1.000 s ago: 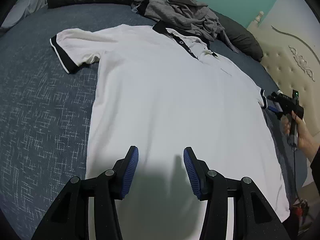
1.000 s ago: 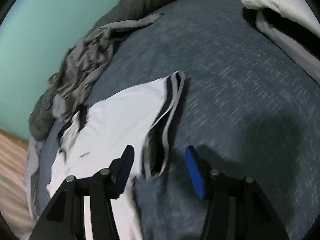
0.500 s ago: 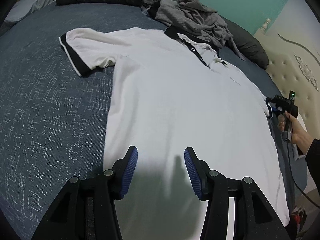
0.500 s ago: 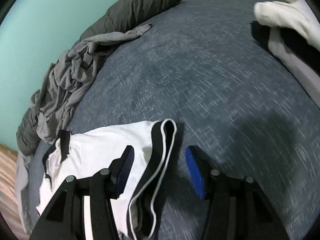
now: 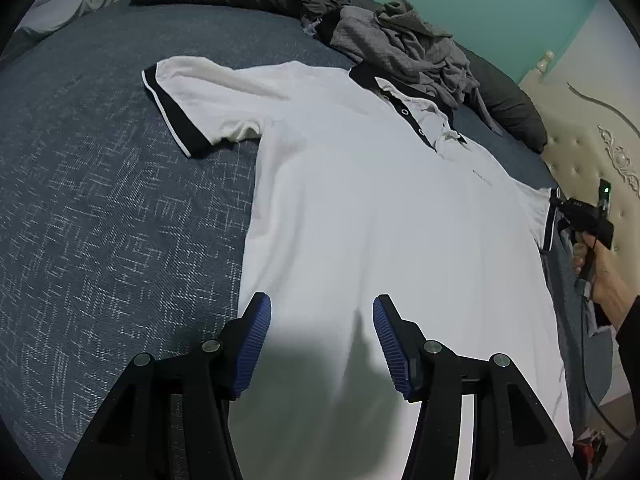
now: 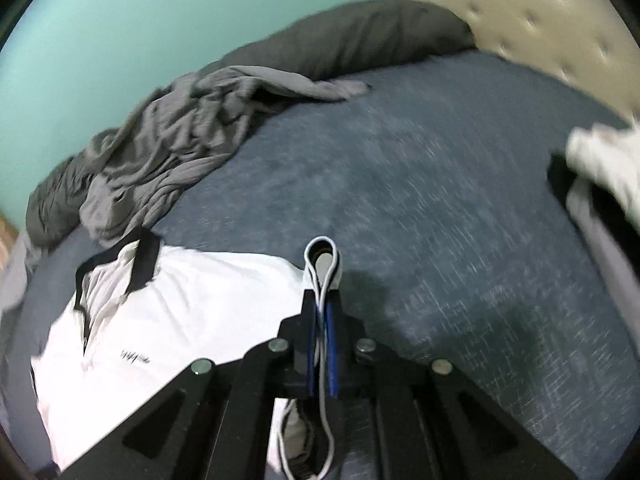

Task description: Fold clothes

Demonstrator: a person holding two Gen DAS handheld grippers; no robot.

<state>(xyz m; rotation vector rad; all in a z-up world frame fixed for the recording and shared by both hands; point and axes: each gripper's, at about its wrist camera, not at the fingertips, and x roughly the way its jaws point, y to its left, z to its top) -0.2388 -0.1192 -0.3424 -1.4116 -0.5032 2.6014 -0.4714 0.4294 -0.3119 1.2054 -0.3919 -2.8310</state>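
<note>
White polo shirt (image 5: 384, 216) lies flat on the bed (image 5: 100, 216), face up. Right tongs (image 6: 321, 312) are clamped on its sleeve cuff (image 6: 322, 256); left tongs (image 5: 320, 340) gape wide over the hem. Likely step: sleeve fold. Next: carry cuff inward across the chest, keeping the pinch.

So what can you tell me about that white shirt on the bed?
The white polo shirt lies spread flat, front up, on the dark blue bedspread. It has a black collar, a black button strip and black sleeve cuffs with a thin white line. It looks like soft knit cloth, mostly smooth. The right gripper is shut on one sleeve cuff; the left gripper hovers open over the hem.
</note>
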